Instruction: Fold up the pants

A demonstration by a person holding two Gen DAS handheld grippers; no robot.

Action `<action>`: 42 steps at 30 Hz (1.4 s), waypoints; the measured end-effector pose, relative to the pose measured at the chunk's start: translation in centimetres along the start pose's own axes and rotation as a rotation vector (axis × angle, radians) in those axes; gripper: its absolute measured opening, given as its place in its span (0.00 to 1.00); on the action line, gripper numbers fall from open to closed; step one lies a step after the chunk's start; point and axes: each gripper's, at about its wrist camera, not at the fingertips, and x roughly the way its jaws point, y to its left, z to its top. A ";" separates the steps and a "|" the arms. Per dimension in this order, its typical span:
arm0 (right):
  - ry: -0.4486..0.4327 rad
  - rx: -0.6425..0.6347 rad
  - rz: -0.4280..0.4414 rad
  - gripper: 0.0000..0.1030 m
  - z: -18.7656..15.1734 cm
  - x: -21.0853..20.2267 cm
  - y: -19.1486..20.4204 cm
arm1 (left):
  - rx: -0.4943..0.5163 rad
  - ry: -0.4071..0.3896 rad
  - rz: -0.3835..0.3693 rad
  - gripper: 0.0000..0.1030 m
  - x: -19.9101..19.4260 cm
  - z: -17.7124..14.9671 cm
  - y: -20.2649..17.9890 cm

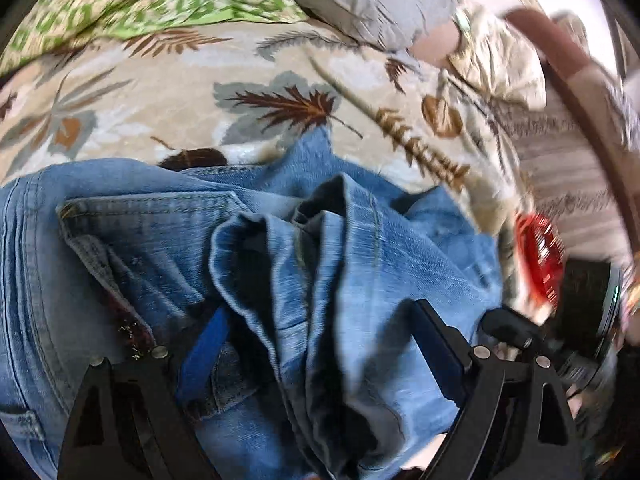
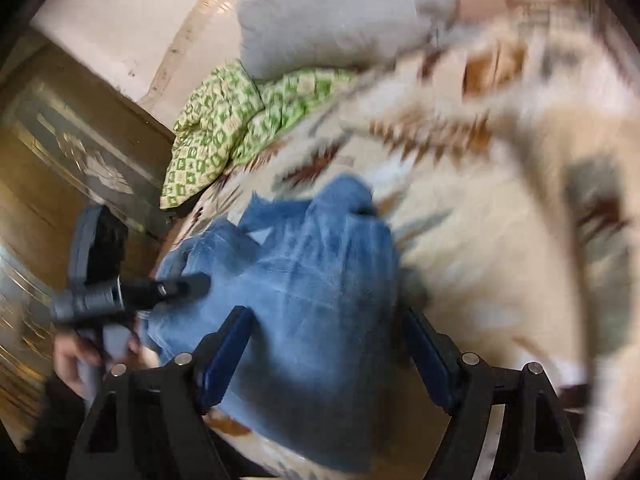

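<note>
Light blue jeans (image 1: 280, 248) lie bunched on a leaf-patterned bedspread (image 1: 180, 92). My left gripper (image 1: 320, 340) is wide apart, its blue-padded fingers (image 1: 204, 348) either side of a raised fold of denim with a hem. In the right wrist view the jeans (image 2: 304, 280) hang as a folded bundle between my right gripper's (image 2: 324, 344) spread fingers (image 2: 228, 352); the view is blurred. The left gripper's body (image 2: 120, 292) shows at the left, touching the denim's left edge. The right gripper's body (image 1: 560, 300) shows at the right in the left wrist view.
A green checked blanket (image 2: 224, 128) and a grey pillow (image 2: 344, 12) lie at the head of the bed. A wooden cabinet (image 2: 60, 152) stands beside the bed on the left. A red object (image 1: 536, 256) shows near the bed's right edge.
</note>
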 end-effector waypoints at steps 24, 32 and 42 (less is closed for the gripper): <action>-0.183 -0.243 -0.184 0.20 6.7 -4.6 1.6 | 0.216 -0.079 -0.013 0.13 4.1 4.4 -10.2; -0.045 -0.098 -0.288 0.69 6.0 -2.2 -4.6 | 0.160 0.001 0.001 0.42 5.8 2.9 -8.8; -0.154 -0.537 -0.369 0.78 0.9 -9.0 4.0 | 0.157 -0.175 -0.017 0.91 -0.7 4.4 -7.9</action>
